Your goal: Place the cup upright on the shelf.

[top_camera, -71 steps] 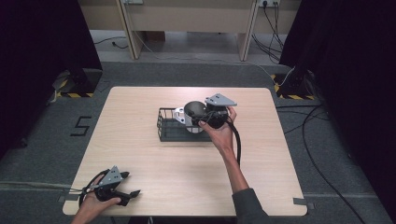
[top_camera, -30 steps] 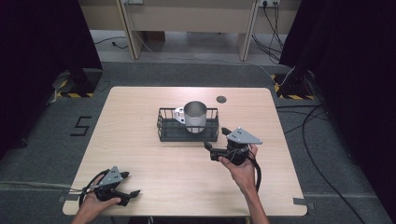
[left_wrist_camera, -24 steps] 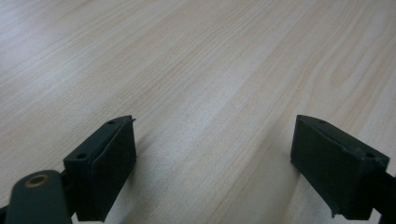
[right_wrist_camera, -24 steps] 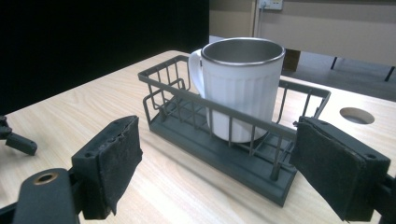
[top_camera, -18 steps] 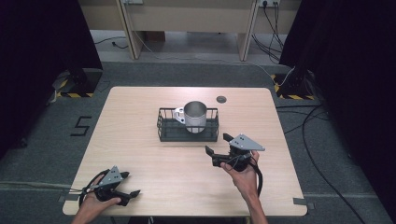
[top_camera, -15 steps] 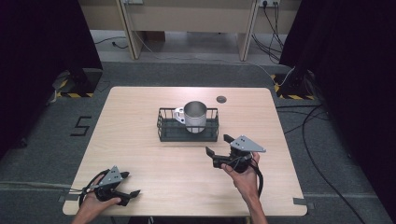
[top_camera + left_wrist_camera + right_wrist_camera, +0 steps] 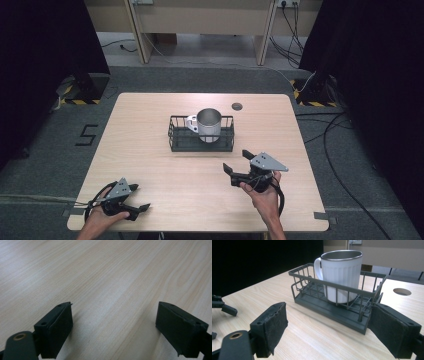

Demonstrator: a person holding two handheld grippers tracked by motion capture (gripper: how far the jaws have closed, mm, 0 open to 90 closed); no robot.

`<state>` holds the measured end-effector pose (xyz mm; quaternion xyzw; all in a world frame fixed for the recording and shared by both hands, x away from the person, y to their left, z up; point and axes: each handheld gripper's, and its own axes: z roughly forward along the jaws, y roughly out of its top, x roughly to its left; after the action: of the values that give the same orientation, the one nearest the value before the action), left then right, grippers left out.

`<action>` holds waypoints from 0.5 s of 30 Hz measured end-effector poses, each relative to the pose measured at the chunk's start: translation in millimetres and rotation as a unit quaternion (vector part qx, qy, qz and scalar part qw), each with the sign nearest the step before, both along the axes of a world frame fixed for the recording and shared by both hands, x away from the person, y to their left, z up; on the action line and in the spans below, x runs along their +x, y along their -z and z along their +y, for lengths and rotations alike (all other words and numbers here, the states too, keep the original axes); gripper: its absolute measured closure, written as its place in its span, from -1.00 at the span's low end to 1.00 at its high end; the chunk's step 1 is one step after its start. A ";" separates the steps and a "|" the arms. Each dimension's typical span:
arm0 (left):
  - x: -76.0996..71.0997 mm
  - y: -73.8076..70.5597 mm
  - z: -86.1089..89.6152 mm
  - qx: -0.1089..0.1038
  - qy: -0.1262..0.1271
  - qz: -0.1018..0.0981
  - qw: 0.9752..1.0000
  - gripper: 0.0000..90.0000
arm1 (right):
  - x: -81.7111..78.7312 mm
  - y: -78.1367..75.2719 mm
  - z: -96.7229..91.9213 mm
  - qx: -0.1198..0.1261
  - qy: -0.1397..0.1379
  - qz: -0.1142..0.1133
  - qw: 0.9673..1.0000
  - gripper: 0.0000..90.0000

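**Mug parked in the wire basket, both hands off it**

Mug (image 7: 209,125) is standing upright inside the dark wire basket (image 7: 176,142), which sits around the middle of the counter (image 7: 150,165), a bit toward the far edge. In the right gripper view you can see it's a white ribbed mug (image 7: 342,277) with a metal rim, handle pointing off to the left side, sitting toward one end of the basket (image 7: 329,311). Nothing is touching it.

So my read: the placing step looks finished, and this is the pull-away or reset part. The right hand-held gripper (image 7: 240,162) hovers on the near side of the basket, well apart from it, with its jaws spread wide and nothing between them. The pads (image 7: 273,327) are bare, with just wood grain and the basket beyond them.

The left hand-held gripper (image 7: 142,210) is down at the near left corner of the counter, resting low on the surface. Its jaws are also wide apart with only bare wood between them, so it's released too.

If there's a next move, I'd guess it only needs the right hand to settle somewhere clear of the basket without bumping it. If the mug has to come out again, the jaws would need to line up on the rim or the handle, since the wire walls block a low side grab.

There's also 1 small round hole (image 7: 237,106) in the counter behind the basket, not involved.
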<state>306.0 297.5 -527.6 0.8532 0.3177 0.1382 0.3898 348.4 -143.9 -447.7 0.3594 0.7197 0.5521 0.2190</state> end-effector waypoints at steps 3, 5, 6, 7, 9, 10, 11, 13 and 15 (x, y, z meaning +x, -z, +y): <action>0.0 0.0 0.0 0.000 0.000 0.000 1.000 -0.70 | -2.7 3.0 0.6 -0.006 0.004 -0.002 1.000 -0.66; -0.1 0.0 0.0 0.000 0.000 0.000 1.000 -0.70 | -4.9 4.2 1.6 -0.002 0.001 0.000 1.000 -0.66; -0.1 0.0 0.0 0.000 0.000 0.000 1.000 -0.70 | -6.0 4.7 2.1 -0.003 0.002 -0.001 1.000 -0.66; -0.1 0.0 0.0 0.000 0.000 0.000 1.000 -0.70 | -7.6 5.6 2.5 -0.004 0.000 0.000 1.000 -0.66; -0.1 0.0 0.0 0.000 0.000 0.000 1.000 -0.70 | -10.0 7.4 3.0 -0.004 -0.002 0.000 1.000 -0.66; -0.1 0.1 -0.1 0.000 0.000 -0.001 1.000 -0.70 | -11.4 8.7 3.2 -0.004 -0.001 -0.001 1.000 -0.66; -0.1 0.1 -0.1 -0.001 0.000 -0.001 1.000 -0.70 | -12.7 10.3 3.6 -0.005 0.001 -0.001 1.000 -0.65; -0.1 0.1 -0.1 0.000 0.000 -0.001 1.000 -0.70 | -15.5 14.0 4.5 -0.005 0.000 0.005 1.000 -0.65; -0.1 0.0 0.0 0.000 0.000 0.000 1.000 -0.70 | -18.1 16.9 4.5 -0.012 -0.002 0.009 1.000 -0.65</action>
<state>305.8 297.5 -527.6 0.8534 0.3174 0.1382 0.3897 330.3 -139.3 -464.6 0.3600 0.7290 0.5408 0.2158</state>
